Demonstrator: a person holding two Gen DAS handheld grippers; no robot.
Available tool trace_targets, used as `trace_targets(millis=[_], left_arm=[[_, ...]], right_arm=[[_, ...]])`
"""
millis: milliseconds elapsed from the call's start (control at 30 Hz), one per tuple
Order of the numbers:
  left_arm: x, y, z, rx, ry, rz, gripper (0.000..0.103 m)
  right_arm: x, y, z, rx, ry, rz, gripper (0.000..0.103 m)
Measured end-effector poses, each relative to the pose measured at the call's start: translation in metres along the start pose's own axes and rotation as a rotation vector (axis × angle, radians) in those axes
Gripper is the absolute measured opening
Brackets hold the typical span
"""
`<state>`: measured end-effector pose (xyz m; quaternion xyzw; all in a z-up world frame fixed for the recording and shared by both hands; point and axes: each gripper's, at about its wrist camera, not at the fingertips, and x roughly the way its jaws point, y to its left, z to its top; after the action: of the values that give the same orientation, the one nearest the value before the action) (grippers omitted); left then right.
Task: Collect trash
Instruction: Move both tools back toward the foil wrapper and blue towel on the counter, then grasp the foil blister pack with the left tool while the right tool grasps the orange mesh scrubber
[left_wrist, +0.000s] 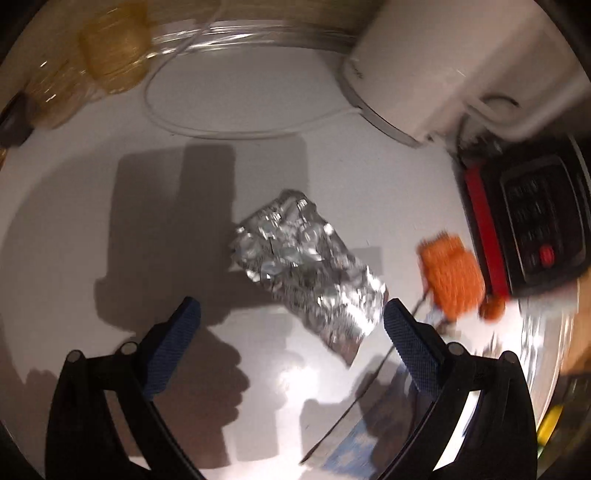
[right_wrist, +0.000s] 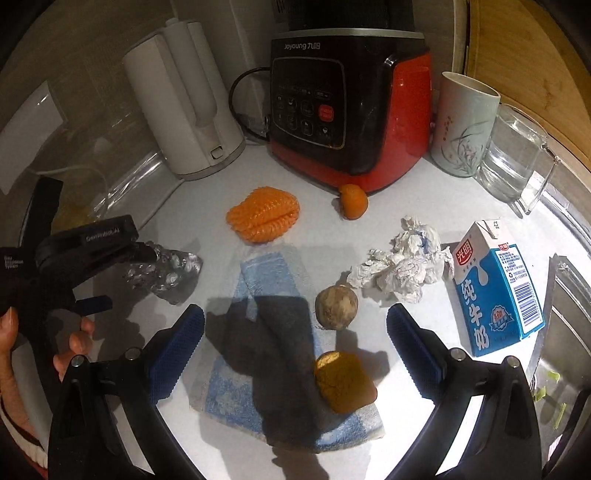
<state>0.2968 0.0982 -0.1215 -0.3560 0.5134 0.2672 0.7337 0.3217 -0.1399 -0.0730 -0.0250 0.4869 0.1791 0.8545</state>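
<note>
Left wrist view: my left gripper (left_wrist: 291, 328) stands wide open with nothing between its jaws. A crumpled foil wrapper (left_wrist: 308, 271) lies on the white counter (left_wrist: 74, 221) just ahead of the gap, its near end close to the right finger; whether it touches that finger I cannot tell, as the picture is blurred. Beyond the right finger sits an orange ridged object (left_wrist: 452, 275), with a black and red appliance (left_wrist: 532, 221) behind it. A white kettle (left_wrist: 436, 62) stands far ahead to the right. Right wrist view: my right gripper (right_wrist: 295, 328) is likewise wide open and holds nothing. Directly ahead, between the jaws, lies a blue and white cloth (right_wrist: 280, 332) with a brownish-yellow lump (right_wrist: 343, 382) on its right edge; a round brown item (right_wrist: 336, 307) sits just beyond that. Ahead of the right finger lies crumpled white paper (right_wrist: 402, 264), and to its right stands a blue milk carton (right_wrist: 496, 286). Far left, my left hand (right_wrist: 70, 343) grips the other tool, whose tips are at the foil wrapper.
</note>
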Motion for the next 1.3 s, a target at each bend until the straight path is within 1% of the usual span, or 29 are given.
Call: trace_targets(millis=[67, 233, 300, 367, 400, 467, 500, 567, 600, 667, 700, 767, 867, 933, 1000, 1100, 1167, 1233, 1300], left_arm=[[0.006, -0.004, 0.004, -0.056, -0.002, 0.037, 0.095], [0.026, -0.013, 0.008, -0.156, 0.030, 0.098, 0.095], [0.032, -0.016, 0.009, -0.194, 0.034, 0.110, 0.093], [0.035, -0.021, 0.009, -0.208, 0.028, 0.133, 0.087], [0.036, -0.025, 0.010, -0.198, 0.027, 0.141, 0.085], [0.037, -0.033, 0.011, -0.162, 0.034, 0.155, 0.074], [0.038, -0.038, 0.012, -0.147, 0.038, 0.157, 0.071], [0.037, -0.043, 0.011, -0.122, 0.033, 0.159, 0.057], [0.036, -0.044, 0.010, -0.114, 0.031, 0.153, 0.055], [0.036, -0.044, 0.008, -0.103, 0.040, 0.132, 0.054], [0.035, -0.043, 0.008, -0.096, 0.039, 0.127, 0.053], [0.033, -0.040, 0.007, -0.082, 0.040, 0.115, 0.052], [0.030, -0.032, 0.010, -0.036, 0.047, 0.101, 0.051], [0.029, -0.031, 0.009, 0.005, 0.046, 0.086, 0.051], [0.027, -0.030, 0.004, 0.072, 0.048, 0.067, 0.051], [0.024, -0.030, 0.003, 0.162, 0.033, 0.065, 0.051], [0.022, -0.026, 0.003, 0.199, 0.026, 0.062, 0.051], [0.021, -0.023, 0.004, 0.231, 0.022, 0.057, 0.051], [0.021, -0.022, 0.005, 0.254, 0.017, 0.050, 0.051]], right_arm=[[0.004, -0.003, 0.002, -0.001, 0.008, -0.005, 0.098], [0.013, -0.011, 0.003, 0.005, 0.028, -0.010, 0.098], [0.016, -0.013, 0.003, 0.002, 0.035, -0.013, 0.098], [0.017, -0.014, 0.003, -0.005, 0.038, -0.019, 0.098], [0.017, -0.015, 0.004, -0.008, 0.038, -0.021, 0.098], [0.017, -0.016, 0.005, -0.012, 0.036, -0.025, 0.098], [0.018, -0.017, 0.007, -0.014, 0.036, -0.027, 0.098], [0.018, -0.017, 0.010, -0.021, 0.036, -0.028, 0.098], [0.019, -0.017, 0.012, -0.026, 0.035, -0.027, 0.098], [0.022, -0.015, 0.018, -0.039, 0.031, -0.023, 0.098], [0.023, -0.014, 0.020, -0.047, 0.030, -0.019, 0.094], [0.029, -0.009, 0.028, -0.062, 0.037, -0.006, 0.090], [0.041, 0.000, 0.040, -0.078, 0.038, 0.021, 0.088], [0.051, 0.009, 0.049, -0.097, 0.041, 0.040, 0.087], [0.062, 0.022, 0.057, -0.134, 0.040, 0.046, 0.086], [0.081, 0.037, 0.069, -0.191, 0.040, 0.029, 0.086], [0.096, 0.043, 0.075, -0.202, 0.051, 0.026, 0.085], [0.113, 0.045, 0.080, -0.203, 0.080, 0.026, 0.078], [0.125, 0.047, 0.083, -0.202, 0.107, 0.024, 0.067]])
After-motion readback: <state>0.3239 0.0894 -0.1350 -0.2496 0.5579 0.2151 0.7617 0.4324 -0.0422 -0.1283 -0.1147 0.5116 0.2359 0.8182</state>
